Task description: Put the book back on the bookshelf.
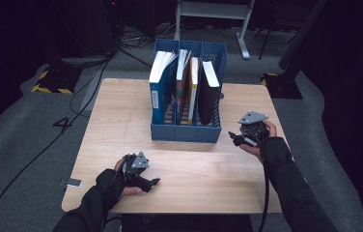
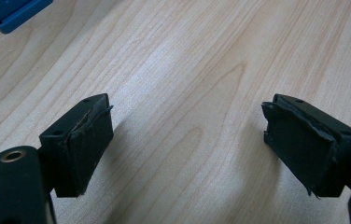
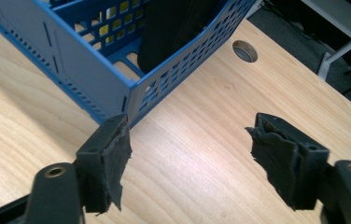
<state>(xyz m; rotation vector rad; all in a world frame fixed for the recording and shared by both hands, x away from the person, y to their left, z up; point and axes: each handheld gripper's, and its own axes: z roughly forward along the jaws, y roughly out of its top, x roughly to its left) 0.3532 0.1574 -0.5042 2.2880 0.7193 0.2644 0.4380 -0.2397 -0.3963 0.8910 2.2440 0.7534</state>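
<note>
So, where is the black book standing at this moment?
In the high view, the black book stands in the rightmost compartment of the blue file rack, beside the yellow book.

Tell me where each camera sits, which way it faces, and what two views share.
High view: above the person's side, facing forward and down on the table; both forearms, left tongs, right tongs.
Left gripper view: rides the left tongs, facing bare wood; own open jaws.
Right gripper view: rides the right tongs, facing the blue file rack; own open jaws.
Shared: high and right gripper views both show the rack's corner and black book.
</note>
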